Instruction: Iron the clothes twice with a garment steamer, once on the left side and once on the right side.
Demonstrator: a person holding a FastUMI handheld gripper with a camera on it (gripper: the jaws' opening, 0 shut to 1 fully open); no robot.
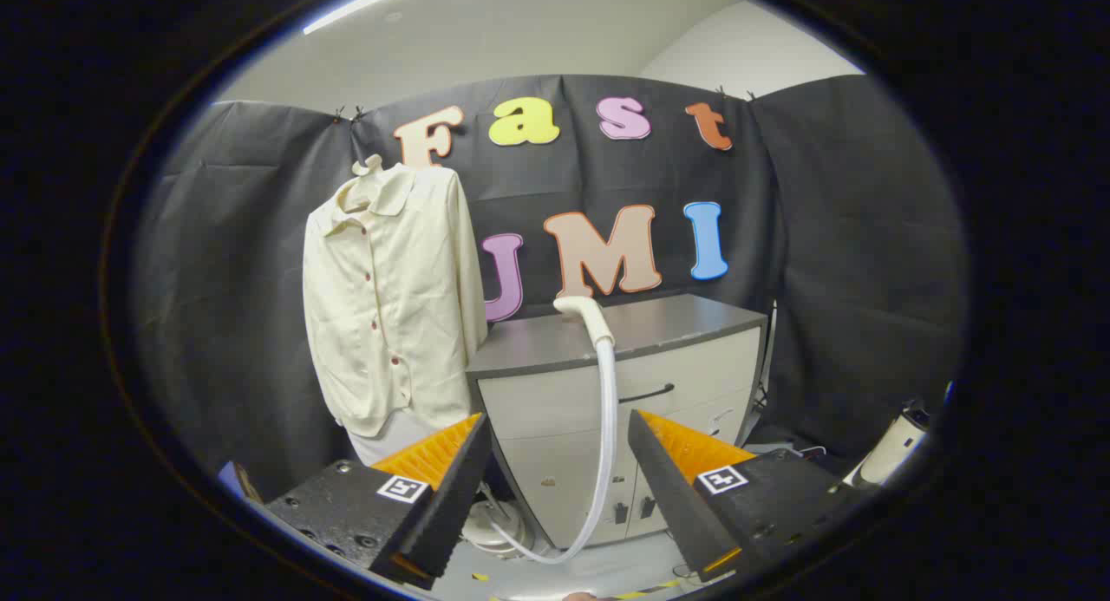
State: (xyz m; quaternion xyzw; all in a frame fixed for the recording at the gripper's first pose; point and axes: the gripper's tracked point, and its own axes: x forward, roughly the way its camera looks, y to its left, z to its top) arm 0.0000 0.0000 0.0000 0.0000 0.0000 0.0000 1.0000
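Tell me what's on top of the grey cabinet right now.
The steamer head rests on the cabinet top's front edge, its hose hanging down the front. The open gripper is well short of it. The cabinet's inside is hidden.

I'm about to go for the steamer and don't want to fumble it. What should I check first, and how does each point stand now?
1. Claw open, nothing held: ok.
2. Steamer head resting on the cabinet, in sight beyond the fingers: ok.
3. Hose hanging free in front of the cabinet, running between the fingers: ok.
4. Shirt hung on its hanger beside the cabinet, front facing out: ok.
5. Steamer switched on: cannot tell.
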